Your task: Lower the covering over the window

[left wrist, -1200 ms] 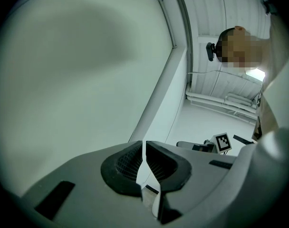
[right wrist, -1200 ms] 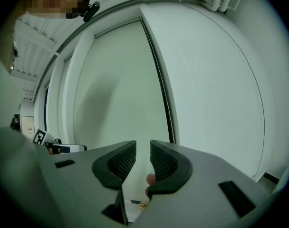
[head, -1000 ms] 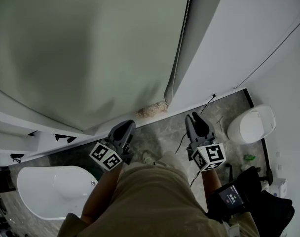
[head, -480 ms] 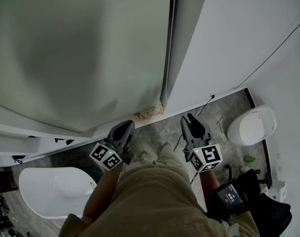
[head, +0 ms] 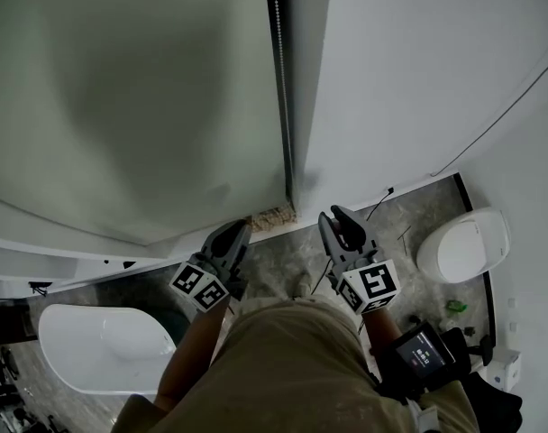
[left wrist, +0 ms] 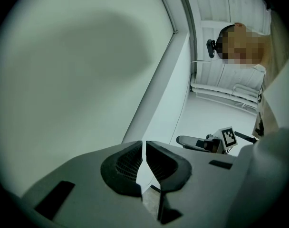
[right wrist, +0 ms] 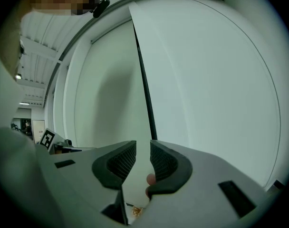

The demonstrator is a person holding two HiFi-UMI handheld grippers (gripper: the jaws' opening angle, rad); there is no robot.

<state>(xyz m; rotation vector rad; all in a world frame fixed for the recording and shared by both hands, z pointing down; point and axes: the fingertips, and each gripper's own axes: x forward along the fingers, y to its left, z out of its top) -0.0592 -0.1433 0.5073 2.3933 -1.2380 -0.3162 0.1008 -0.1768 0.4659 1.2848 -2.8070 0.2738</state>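
A pale grey-green blind (head: 121,106) covers the window on the left. Along its right edge a dark bead chain (head: 280,106) hangs down to the floor. My left gripper (head: 238,234) points at the foot of the blind, jaws shut with nothing between them. In the left gripper view (left wrist: 144,146) the blind (left wrist: 78,70) fills what lies ahead. My right gripper (head: 335,221) is just right of the chain's lower end, open and holding nothing. In the right gripper view (right wrist: 143,146) the chain (right wrist: 144,94) rises straight beyond the gap, apart from the pads.
A plain white wall (head: 418,79) stands right of the chain. On the stone floor are a white tub-like fixture (head: 103,350) at lower left, a white round-lidded unit (head: 463,246) at right, a crumbly patch (head: 272,217) at the wall's foot and a thin cable (head: 382,197).
Both grippers have shifted sideways along the wall. The chain and the blind's edge now sit further left in the head view, closer to the right gripper. Neither pair of jaws has changed.
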